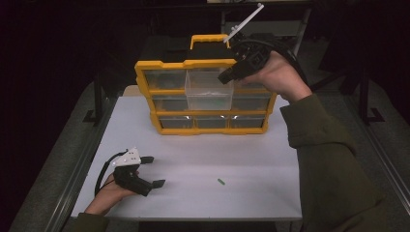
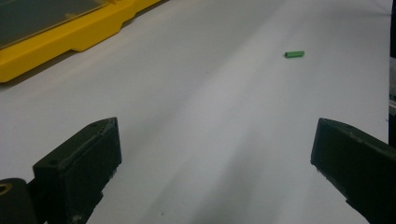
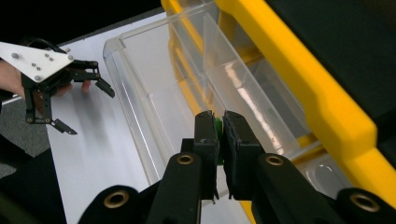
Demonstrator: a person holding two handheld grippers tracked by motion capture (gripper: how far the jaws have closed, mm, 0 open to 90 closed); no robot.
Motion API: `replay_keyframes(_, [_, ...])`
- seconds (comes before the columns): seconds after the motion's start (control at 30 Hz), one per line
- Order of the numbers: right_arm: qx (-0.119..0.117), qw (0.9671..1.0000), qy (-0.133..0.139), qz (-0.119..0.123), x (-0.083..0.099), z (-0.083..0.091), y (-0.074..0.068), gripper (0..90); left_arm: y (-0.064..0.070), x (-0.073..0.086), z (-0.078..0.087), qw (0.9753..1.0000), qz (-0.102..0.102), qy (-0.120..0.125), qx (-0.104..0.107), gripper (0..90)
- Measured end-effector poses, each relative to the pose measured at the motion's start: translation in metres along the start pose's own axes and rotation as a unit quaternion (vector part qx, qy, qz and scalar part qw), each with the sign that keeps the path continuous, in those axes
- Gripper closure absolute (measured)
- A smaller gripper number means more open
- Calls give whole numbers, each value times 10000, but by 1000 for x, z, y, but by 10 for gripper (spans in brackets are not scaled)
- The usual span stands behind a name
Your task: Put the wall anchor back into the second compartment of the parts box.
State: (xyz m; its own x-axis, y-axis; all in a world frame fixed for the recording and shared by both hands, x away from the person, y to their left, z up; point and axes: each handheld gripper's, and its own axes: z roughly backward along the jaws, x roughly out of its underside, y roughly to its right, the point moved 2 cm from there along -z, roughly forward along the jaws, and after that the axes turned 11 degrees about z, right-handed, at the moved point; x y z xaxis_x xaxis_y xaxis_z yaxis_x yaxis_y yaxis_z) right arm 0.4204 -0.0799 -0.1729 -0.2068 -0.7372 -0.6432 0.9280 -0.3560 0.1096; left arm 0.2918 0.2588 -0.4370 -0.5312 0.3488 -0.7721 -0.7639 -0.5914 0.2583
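— Right tongs [image 3: 218,133]?
— Clamped on what looks like a small green piece [image 3: 217,127], above the pulled-out clear drawer [image 1: 207,91].
— Left tongs [image 1: 153,171]?
— Mine stand apart at the bench's [image 1: 251,159] near-left corner; another green piece [image 1: 221,181] lies near the front edge.

White table [image 1: 251,159], yellow drawer organizer [image 1: 164,70] at back, small green piece [image 1: 221,181] near front

the organizer [image 1: 205,64] frame looks like hard yellow plastic, smooth with a slight sheen, and the pulled-out drawer [image 3: 154,93] is clear glossy plastic with glare on its walls. table top [image 1: 251,159] is matt white, smooth. both grippers' jaws look matt black plastic, left gripper [image 1: 151,171] has a flat pale plate up top at 12 o'clock
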Motion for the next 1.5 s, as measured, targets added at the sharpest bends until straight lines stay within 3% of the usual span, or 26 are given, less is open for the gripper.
replay_keyframes(0.17, [12,9999,123,42,0,4,1,746,0,0,0,10000,15,11,-1,16])
replay_keyframes(0.57, [115,9995,233,-177,17,33,2,724,0,0,-1,10000,-1,-10,9,16])
replay_keyframes(0.8, [132,9992,292,-233,33,39,-1,642,0,0,-1,10000,18,4,13,16])
replay_keyframes(1.13, [103,9986,402,-316,61,32,-9,449,1,0,-2,10000,20,36,25,16])
replay_keyframes(1.5, [204,9985,394,-306,90,8,-22,284,0,0,-2,10000,13,36,20,16])
